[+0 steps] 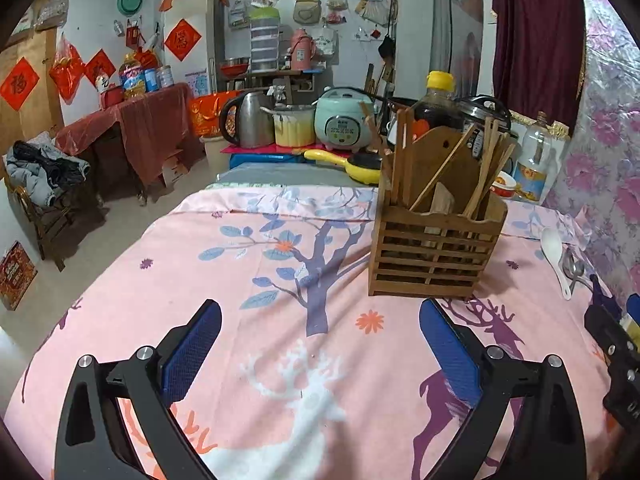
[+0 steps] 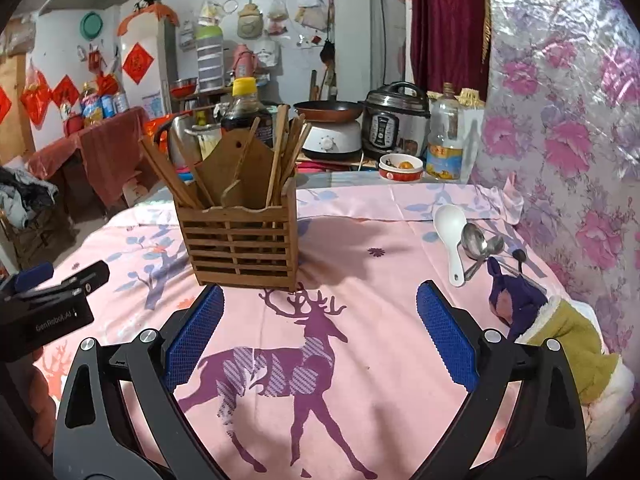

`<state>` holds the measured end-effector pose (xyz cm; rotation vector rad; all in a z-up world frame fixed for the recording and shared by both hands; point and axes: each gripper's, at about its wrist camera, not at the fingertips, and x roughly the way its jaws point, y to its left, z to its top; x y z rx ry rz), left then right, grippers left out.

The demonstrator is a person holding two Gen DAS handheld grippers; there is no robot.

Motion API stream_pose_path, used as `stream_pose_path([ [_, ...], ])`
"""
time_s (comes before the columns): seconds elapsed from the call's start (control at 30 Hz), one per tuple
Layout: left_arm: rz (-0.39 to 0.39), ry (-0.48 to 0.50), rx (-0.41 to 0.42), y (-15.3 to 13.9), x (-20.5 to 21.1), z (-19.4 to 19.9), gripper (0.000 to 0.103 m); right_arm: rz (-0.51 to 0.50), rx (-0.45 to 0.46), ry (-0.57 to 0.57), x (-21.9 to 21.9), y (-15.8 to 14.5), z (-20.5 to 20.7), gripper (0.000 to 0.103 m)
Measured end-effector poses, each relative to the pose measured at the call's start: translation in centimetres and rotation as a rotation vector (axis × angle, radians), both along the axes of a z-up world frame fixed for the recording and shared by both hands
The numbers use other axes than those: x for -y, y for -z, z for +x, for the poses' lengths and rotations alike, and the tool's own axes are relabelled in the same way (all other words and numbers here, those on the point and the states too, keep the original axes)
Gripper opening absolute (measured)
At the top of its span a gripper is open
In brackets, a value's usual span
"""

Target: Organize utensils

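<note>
A table covered in a pink cloth (image 2: 380, 208) printed with deer and trees fills the scene. Toward the far middle stands a slatted wooden utensil holder (image 2: 240, 240), already holding a bundle of wooden chopsticks (image 2: 276, 160), which lean out of its top.

To the right of the holder, well apart from it, loose cutlery lies flat on the cloth: a white ceramic spoon (image 2: 452, 236) and, just beside it on the right, a few metal spoons (image 2: 480, 246) overlapping one another. A purple and mustard soft toy (image 2: 556, 320) lies nearer, on the right edge.

The left gripper (image 1: 320, 356) and right gripper (image 2: 318, 340) both hover low over the near cloth, jaws spread wide, nothing between them.

By the look of it, the chopsticks are sorted; the spoons have yet to go into the holder.
</note>
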<state>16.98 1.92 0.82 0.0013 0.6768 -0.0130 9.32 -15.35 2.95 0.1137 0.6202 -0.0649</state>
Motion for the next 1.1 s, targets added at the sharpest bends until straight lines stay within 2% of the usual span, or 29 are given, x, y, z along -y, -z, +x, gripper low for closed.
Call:
stream_pose_path([
  [0.13,0.002,0.012,0.069,-1.2,0.2,-1.2,0.098,0.03,0.023,0.01,0.5,-0.7,-0.6,0.094],
  [0.43,0.047,0.014,0.142,-2.4,1.1,-2.7,0.098,0.075,0.072,0.025,0.9,-1.8,-1.7,0.096],
  [0.6,0.036,0.008,0.137,-2.5,1.0,-2.8,0.098,0.082,0.091,0.027,0.9,-2.2,-2.2,0.096],
  [0.77,0.021,0.001,0.112,-2.4,0.7,-2.4,0.098,0.047,0.053,0.011,0.2,-1.8,-1.6,0.096],
  [1.1,0.06,0.003,0.136,-2.4,1.3,-2.9,0.098,0.011,0.021,-0.011,-0.8,-1.1,-1.4,0.096],
])
